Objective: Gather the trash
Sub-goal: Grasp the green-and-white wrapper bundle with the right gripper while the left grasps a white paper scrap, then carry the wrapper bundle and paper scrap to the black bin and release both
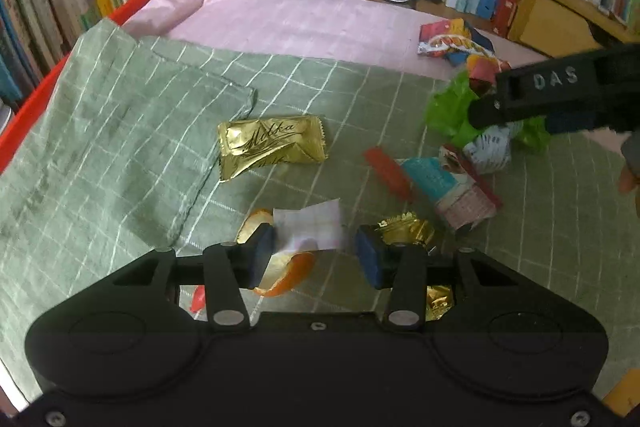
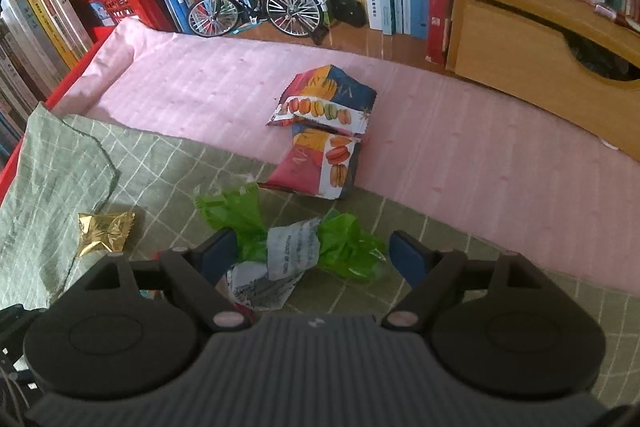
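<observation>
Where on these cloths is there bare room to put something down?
The pink cloth is bare between the toy bicycle and the macaron packets. The green checked cloth is free left of the gold sweet. It is crowded around the green plastic and both grippers.

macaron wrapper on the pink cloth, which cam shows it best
The right wrist view. There the macaron wrapper lies whole and unobstructed on the pink cloth, its printed macarons easy to read. In the left wrist view it sits small near the right edge, partly hidden behind the right gripper.
</observation>
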Tool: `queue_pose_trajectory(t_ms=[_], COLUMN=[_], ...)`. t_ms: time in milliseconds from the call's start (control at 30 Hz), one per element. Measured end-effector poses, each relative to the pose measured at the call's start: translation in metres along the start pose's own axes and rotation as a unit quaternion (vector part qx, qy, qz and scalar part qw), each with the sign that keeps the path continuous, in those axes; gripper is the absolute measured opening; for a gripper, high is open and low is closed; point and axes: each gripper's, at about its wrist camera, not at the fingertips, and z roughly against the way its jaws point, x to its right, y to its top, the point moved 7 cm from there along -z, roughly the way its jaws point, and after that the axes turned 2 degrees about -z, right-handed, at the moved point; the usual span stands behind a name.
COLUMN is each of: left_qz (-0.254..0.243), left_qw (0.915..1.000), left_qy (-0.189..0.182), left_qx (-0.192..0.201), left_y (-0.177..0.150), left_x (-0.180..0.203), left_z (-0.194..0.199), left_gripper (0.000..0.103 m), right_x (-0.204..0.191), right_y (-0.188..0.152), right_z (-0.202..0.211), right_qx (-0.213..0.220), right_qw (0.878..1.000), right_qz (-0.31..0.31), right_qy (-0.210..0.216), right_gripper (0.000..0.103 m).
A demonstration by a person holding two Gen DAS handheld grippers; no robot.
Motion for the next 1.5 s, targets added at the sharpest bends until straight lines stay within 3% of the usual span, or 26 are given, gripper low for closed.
queue_pose_trajectory(t_ms=[100,167,267,833,1500], left_qz=[0.002,0.013,0.011,0.01,0.035], left_qw=[1.0,0.9998,0.9997,0.9983,0.9967], left_qy=[-0.002,-0.008,-0.008,-0.023,-0.024], left_qx=[0.005,0.009,0.02,0.053,0.07], left_y=[0.001,0.004,0.007,0.001,-0.1], left_x=[0.0,-0.002,-0.002,0.004,-0.053], left_z=[0.003,0.006,0.012,0.066,0.174], left_gripper=[0.04,0.04,0.039,0.039,0.039], right_x=[-0.001,-0.002,-0.004,-0.009,-0.084], right_y=[0.001,-0.001,-0.003,-0.027,-0.121], right_z=[0.001,0.006,0.014,0.081,0.173], right_qx=[0.002,0.005,0.014,0.037,0.035], right_qw=[1.0,1.0,0.999,0.998,0.998], right_qz=[-0.002,0.001,-0.001,-0.023,0.01], right_qy=[0.013,0.021,0.038,0.048,0.059], right_gripper=[0.078,0.077,0.076,0.075,0.075])
